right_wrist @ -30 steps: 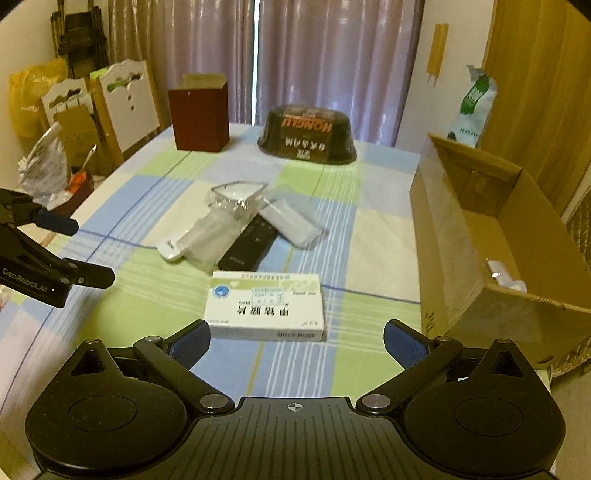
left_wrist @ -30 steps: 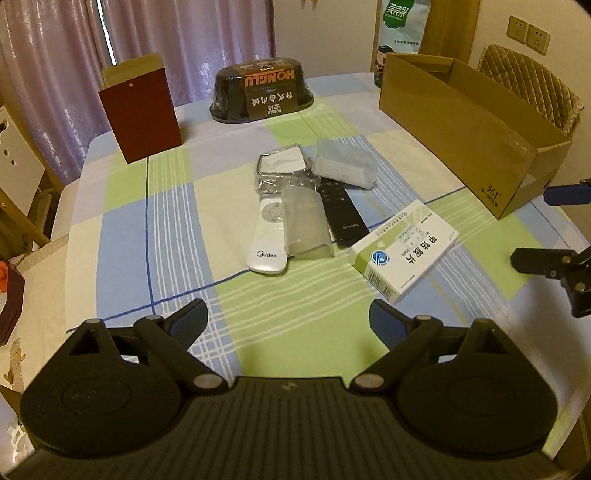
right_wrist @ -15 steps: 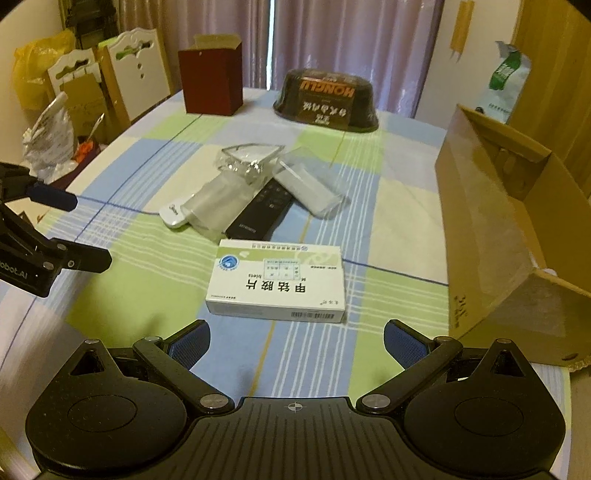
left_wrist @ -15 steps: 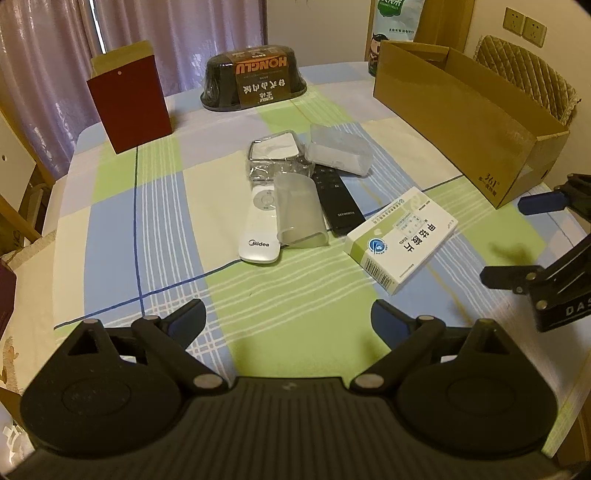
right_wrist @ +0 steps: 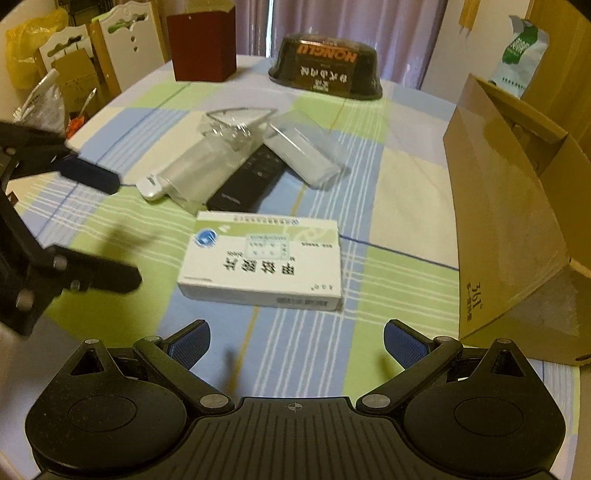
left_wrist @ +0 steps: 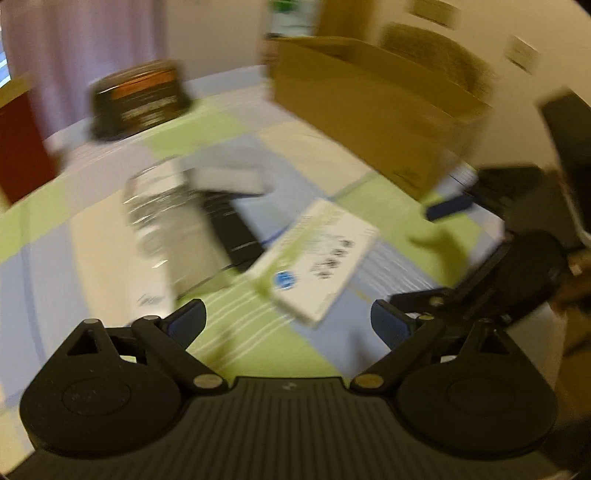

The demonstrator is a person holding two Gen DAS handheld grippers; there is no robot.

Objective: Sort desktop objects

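Your right gripper (right_wrist: 297,345) and left gripper (left_wrist: 286,325) both stand spread, holding nothing. One medicine box (right_wrist: 263,260) lies on the checked tablecloth (right_wrist: 399,195), beside one black remote (right_wrist: 248,181), one white remote (right_wrist: 149,186) and one cardboard box (right_wrist: 506,236).

Domestic dining room: checked cloth on the surface (right_wrist: 402,184), white dining chairs (right_wrist: 122,48), drawn curtains (right_wrist: 369,22), remote controls (right_wrist: 247,181), medicine box (right_wrist: 262,262).
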